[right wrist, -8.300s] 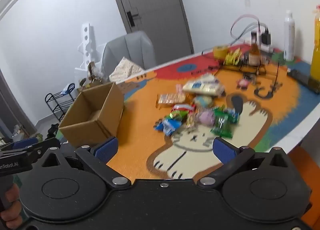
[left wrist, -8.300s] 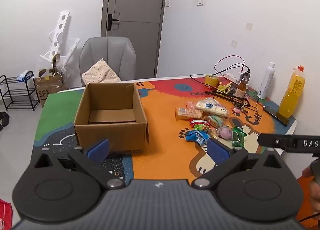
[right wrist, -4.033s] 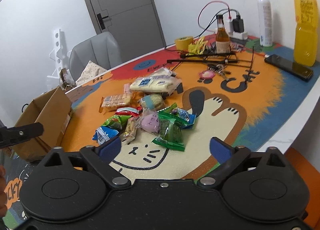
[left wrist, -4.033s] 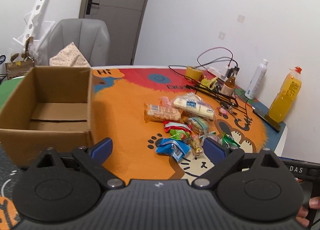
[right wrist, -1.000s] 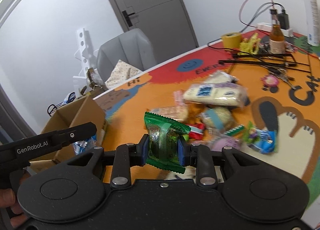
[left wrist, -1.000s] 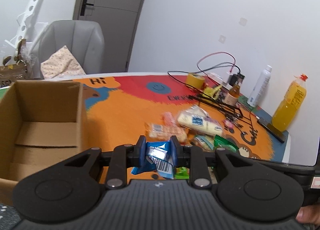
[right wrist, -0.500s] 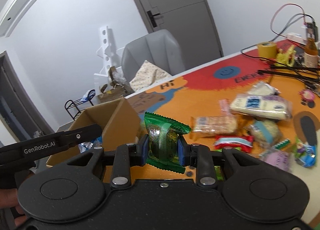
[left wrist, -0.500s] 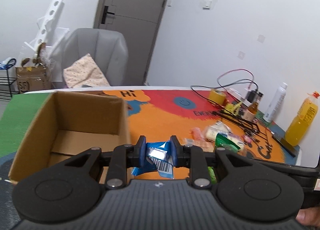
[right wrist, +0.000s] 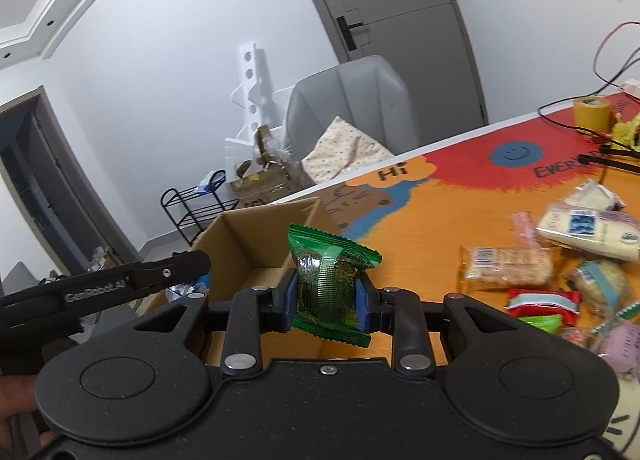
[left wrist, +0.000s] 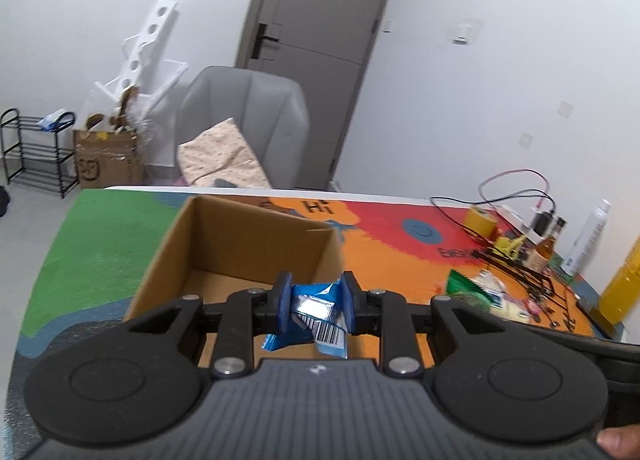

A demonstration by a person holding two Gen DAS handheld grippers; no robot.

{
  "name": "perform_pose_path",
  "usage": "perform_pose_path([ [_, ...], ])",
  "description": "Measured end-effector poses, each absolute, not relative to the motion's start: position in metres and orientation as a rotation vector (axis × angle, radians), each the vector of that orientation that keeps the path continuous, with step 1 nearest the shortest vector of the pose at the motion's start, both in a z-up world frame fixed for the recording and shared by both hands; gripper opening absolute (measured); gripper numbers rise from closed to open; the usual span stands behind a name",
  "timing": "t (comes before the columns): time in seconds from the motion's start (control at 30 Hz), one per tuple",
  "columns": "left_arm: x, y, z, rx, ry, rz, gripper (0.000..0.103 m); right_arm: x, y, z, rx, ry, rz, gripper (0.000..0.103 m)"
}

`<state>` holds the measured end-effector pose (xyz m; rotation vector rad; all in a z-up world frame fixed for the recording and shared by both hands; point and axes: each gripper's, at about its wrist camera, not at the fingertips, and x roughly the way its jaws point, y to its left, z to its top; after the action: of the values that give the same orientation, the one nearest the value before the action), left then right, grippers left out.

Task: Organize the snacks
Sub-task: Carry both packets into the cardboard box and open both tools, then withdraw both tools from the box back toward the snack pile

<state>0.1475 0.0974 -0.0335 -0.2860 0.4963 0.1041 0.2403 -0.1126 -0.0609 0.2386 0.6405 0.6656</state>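
Note:
My left gripper (left wrist: 315, 302) is shut on a blue snack packet (left wrist: 320, 310) with a barcode and hangs over the near right corner of the open cardboard box (left wrist: 256, 215). The box's inside looks bare where it shows. My right gripper (right wrist: 326, 292) is shut on a green snack packet (right wrist: 328, 280), just right of the box's near wall (right wrist: 248, 236). The left view catches that green packet (left wrist: 464, 286) at its right side. Several loose snacks (right wrist: 508, 266) lie on the orange mat to the right.
A grey chair (left wrist: 244, 119) with a cushion stands behind the table. At the table's far right are a yellow tape roll (left wrist: 482, 217), cables, a white bottle (left wrist: 586, 240) and an orange bottle (left wrist: 624, 284). A black rack (left wrist: 32, 155) stands on the floor at left.
Both grippers have carried their packets to the left and a little up, from the snack pile to the cardboard box. The grips are unchanged.

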Motion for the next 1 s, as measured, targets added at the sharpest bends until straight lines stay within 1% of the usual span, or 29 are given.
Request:
perform_pose_path([
  [0.13,0.145,0.112,-0.031,-0.299,0.486,0.180,0.028,0.239,-0.099,-0.053,0.231,0.634,0.701,0.027],
  [0.2,0.142,0.119,-0.028,-0.313,0.482,0.200,0.031,0.239,-0.092,-0.050,0.230,0.632,0.721,0.027],
  [0.27,0.137,0.124,-0.027,-0.321,0.479,0.221,0.040,0.240,-0.085,-0.048,0.230,0.633,0.740,0.027],
  [0.3,0.134,0.126,-0.025,-0.321,0.475,0.230,0.043,0.240,-0.081,-0.047,0.230,0.633,0.750,0.027],
  [0.37,0.127,0.129,-0.023,-0.321,0.464,0.248,0.051,0.240,-0.074,-0.045,0.231,0.639,0.770,0.027],
  [0.5,0.118,0.135,-0.020,-0.320,0.454,0.281,0.060,0.240,-0.061,-0.043,0.232,0.652,0.811,0.028],
  [0.57,0.112,0.139,-0.020,-0.326,0.449,0.307,0.070,0.240,-0.057,-0.041,0.237,0.653,0.833,0.037],
  [0.6,0.110,0.141,-0.020,-0.331,0.445,0.322,0.073,0.240,-0.056,-0.040,0.238,0.649,0.833,0.039],
  [0.63,0.108,0.143,-0.019,-0.334,0.442,0.333,0.076,0.238,-0.056,-0.039,0.238,0.645,0.834,0.044],
  [0.7,0.104,0.146,-0.019,-0.334,0.438,0.360,0.080,0.237,-0.058,-0.038,0.234,0.647,0.834,0.045],
  [0.77,0.101,0.148,-0.019,-0.331,0.436,0.378,0.086,0.236,-0.061,-0.038,0.232,0.651,0.825,0.046],
  [0.8,0.101,0.147,-0.019,-0.328,0.436,0.385,0.087,0.236,-0.063,-0.038,0.231,0.650,0.817,0.047],
  [0.87,0.101,0.145,-0.020,-0.321,0.442,0.387,0.090,0.236,-0.070,-0.039,0.232,0.647,0.794,0.053],
  [0.93,0.103,0.141,-0.021,-0.316,0.448,0.381,0.093,0.235,-0.079,-0.040,0.237,0.650,0.771,0.054],
  [1.0,0.105,0.136,-0.021,-0.313,0.455,0.366,0.094,0.236,-0.091,-0.041,0.240,0.654,0.747,0.055],
])
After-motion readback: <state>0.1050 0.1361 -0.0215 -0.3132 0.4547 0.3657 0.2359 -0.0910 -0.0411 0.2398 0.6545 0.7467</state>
